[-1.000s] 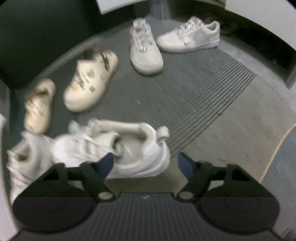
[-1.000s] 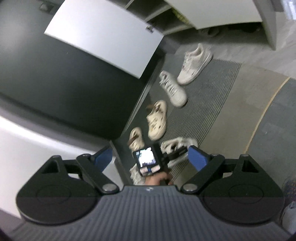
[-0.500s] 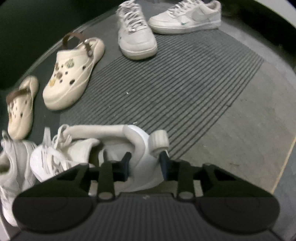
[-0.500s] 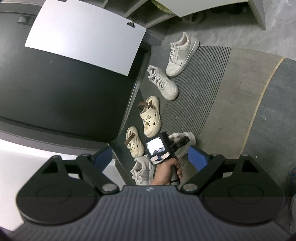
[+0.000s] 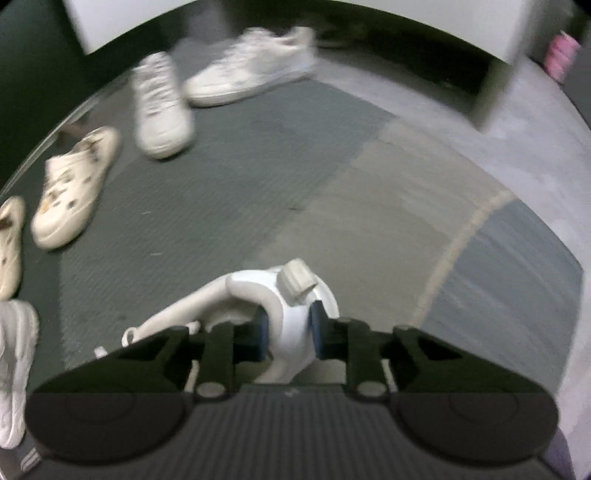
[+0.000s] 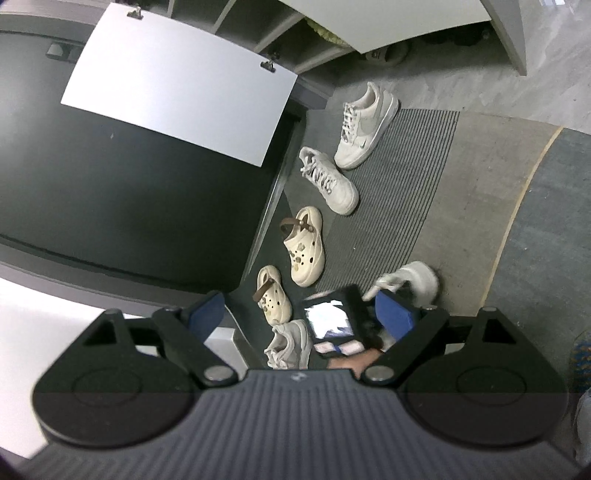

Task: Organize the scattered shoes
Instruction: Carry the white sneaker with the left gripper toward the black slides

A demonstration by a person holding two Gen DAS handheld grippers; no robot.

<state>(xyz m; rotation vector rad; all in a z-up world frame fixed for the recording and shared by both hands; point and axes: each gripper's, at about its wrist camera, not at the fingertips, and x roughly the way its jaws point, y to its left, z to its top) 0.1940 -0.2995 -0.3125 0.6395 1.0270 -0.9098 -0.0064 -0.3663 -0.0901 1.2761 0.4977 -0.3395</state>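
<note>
The left hand-held gripper [image 5: 286, 334] is clenched on the heel of a white sneaker [image 5: 258, 295], its blue pads pressing either side of the heel collar, just under the pull tab. That sneaker sits at the near edge of the ribbed grey doormat [image 5: 229, 192], which serves as the landmark here. The right hand-held gripper [image 6: 299, 314] is released, its blue fingers spread wide with nothing between them, looking down on the mat from above.

Beside the near-left corner of the mat lies another white sneaker [image 6: 290, 345]. Along the mat's left edge, on the darker floor strip, rest two cream clogs [image 6: 304, 251] with brown heel straps, the smaller-looking one [image 6: 271, 299] nearer. Farther up, a white low-top sneaker [image 6: 328, 181] lies across the mat's left edge, and its mate [image 6: 364, 127] lies on the mat's far-left corner, toe pointing away from the first.

To the right of the mat runs bare concrete floor [image 6: 484, 177], then blue-grey carpet [image 6: 550, 229] bordered by a pale curved strip. Left of the mat stands a dark wall [image 6: 129, 184] carrying a white clipped sheet [image 6: 177, 92]. Beyond the mat's far end are open white shelves [image 6: 295, 33].
</note>
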